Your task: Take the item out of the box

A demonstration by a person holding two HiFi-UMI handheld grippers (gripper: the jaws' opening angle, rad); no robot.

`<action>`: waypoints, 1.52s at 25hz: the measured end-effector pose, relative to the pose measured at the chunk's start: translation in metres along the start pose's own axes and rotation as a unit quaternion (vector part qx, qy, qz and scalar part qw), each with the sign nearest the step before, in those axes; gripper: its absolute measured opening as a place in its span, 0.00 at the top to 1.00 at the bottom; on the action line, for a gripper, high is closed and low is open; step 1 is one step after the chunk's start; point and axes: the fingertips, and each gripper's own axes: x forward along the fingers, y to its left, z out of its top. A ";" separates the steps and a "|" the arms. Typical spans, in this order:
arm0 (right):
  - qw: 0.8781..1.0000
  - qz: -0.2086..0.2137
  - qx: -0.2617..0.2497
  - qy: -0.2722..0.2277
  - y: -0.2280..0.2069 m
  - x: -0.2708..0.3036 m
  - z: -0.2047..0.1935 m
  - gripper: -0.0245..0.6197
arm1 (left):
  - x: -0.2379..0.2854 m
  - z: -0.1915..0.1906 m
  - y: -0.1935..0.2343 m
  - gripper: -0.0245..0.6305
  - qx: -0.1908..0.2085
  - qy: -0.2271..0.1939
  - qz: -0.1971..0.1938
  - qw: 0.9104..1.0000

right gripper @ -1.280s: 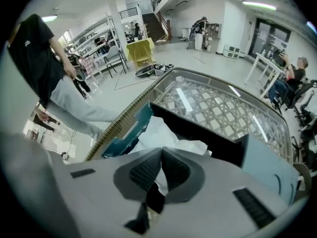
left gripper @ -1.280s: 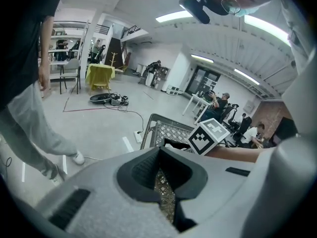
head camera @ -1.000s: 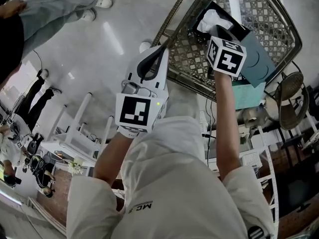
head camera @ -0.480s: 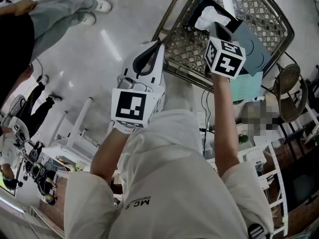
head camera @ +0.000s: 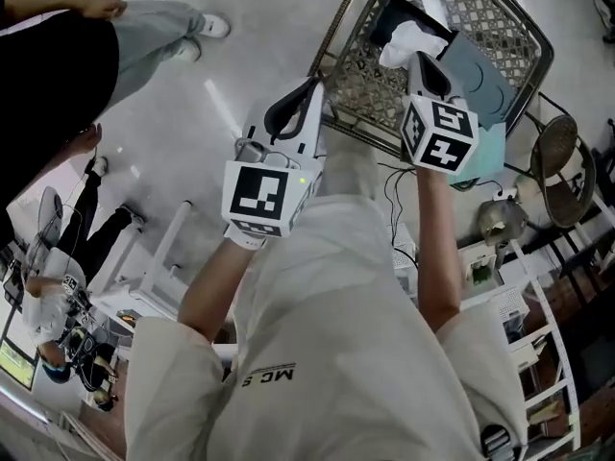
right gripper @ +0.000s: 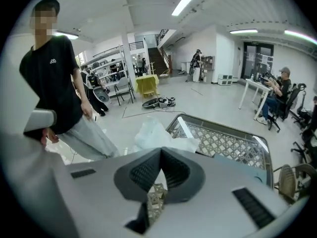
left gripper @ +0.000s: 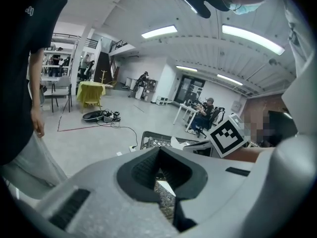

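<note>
1. Crumpled white bag [head camera: 405, 43] poking up from open black box [head camera: 392, 12] on lattice-top table [head camera: 342, 29].
2. Right gripper [head camera: 426, 63] pinched closed on bag's edge; thin hold, by the look.
3. Left gripper [head camera: 310, 94] closed, empty, at table rim, clear of box.
4. Risk: unrestrained box lifting or sliding along with bag; flimsy material slipping free.

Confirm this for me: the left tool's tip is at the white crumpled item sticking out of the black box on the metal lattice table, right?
Not the left one. It is the right tool whose tip is at the white crumpled item sticking out of the black box on the metal lattice table. The head view shows this; the left tool is over the table's rim, away from the box.
</note>
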 end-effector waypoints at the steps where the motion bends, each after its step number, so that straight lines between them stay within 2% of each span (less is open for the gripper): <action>1: 1.000 0.001 -0.001 -0.007 0.003 -0.007 0.005 0.94 | -0.004 0.004 -0.001 0.93 0.002 -0.002 -0.002 1.000; 8: 0.997 0.010 -0.018 -0.071 0.035 -0.066 0.034 0.94 | -0.044 0.027 -0.004 0.93 0.011 -0.033 -0.006 0.999; 15: 0.991 0.014 -0.013 -0.134 0.055 -0.114 0.059 0.94 | -0.075 0.048 0.000 0.93 0.021 -0.065 -0.012 0.998; 20: 0.983 0.010 -0.026 -0.181 0.064 -0.156 0.074 0.94 | -0.098 0.062 -0.002 0.93 0.017 -0.080 -0.015 0.997; 26: 0.970 0.005 -0.032 -0.239 0.072 -0.202 0.085 0.94 | -0.119 0.082 -0.005 0.93 0.038 -0.108 -0.014 0.993; 33: 0.959 -0.003 -0.020 -0.281 0.076 -0.238 0.085 0.94 | -0.134 0.098 -0.002 0.93 0.042 -0.132 -0.004 0.990; 38: 0.954 -0.009 -0.015 -0.298 0.070 -0.254 0.086 0.94 | -0.135 0.104 -0.015 0.93 0.048 -0.137 -0.013 0.989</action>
